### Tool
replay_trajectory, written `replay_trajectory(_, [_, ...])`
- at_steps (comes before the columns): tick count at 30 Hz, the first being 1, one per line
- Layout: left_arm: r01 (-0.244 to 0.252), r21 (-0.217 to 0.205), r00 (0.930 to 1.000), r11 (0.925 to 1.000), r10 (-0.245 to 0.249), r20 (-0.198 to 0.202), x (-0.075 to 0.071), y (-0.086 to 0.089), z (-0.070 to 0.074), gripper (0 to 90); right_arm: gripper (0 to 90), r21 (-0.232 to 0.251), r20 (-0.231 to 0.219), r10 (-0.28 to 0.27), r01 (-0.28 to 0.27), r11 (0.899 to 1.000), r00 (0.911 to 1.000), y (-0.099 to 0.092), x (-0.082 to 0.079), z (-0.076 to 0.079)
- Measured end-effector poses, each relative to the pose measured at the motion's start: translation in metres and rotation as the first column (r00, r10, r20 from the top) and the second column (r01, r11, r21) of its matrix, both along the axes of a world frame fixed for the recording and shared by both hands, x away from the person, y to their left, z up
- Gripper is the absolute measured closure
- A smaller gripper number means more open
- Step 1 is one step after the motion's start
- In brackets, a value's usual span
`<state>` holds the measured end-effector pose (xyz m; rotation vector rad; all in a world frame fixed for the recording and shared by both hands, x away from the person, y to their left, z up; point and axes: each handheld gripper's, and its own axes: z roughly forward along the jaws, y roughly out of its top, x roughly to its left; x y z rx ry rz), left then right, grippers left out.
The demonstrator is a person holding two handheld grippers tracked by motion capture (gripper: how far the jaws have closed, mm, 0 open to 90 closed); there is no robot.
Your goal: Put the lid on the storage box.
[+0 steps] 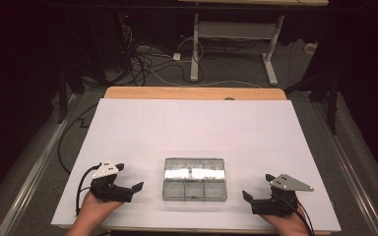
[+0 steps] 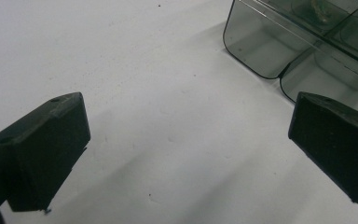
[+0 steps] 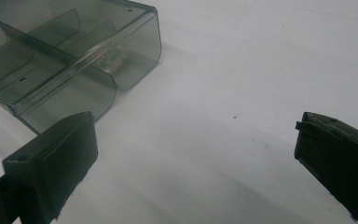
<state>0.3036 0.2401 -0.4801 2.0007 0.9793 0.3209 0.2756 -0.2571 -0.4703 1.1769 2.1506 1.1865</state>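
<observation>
White sheeting covered the table (image 1: pixel 197 128), and we kept the clear compartment box (image 1: pixel 194 179) near its front edge. Our left gripper (image 1: pixel 128 178) and right gripper (image 1: pixel 257 188) flanked the box, both jaws wide, gripping nothing.

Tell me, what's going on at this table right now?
A person sits at a white table with a gripper in each hand. A clear plastic compartment box, lid closed, lies between them near the front edge. The left gripper and the right gripper rest on either side of the box, both open with nothing between their jaws. Neither touches the box.
</observation>
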Motion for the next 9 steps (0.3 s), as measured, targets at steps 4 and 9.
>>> replay_trajectory(4, [-0.007, 0.0, 1.0, 1.0, 0.007, -0.002, 0.0008, -0.0009, -0.0002, 0.0, 0.2, 0.001, 0.006, 0.001, -0.001, 1.0, 1.0, -0.0007, 0.0003, -0.0001])
replay_trajectory(9, [-0.009, 0.0, 1.0, 1.0, 0.009, -0.004, 0.0016, -0.0003, -0.0002, 0.0, 0.2, 0.004, 0.007, -0.005, 0.005, 1.0, 1.0, -0.0027, 0.0, 0.0001])
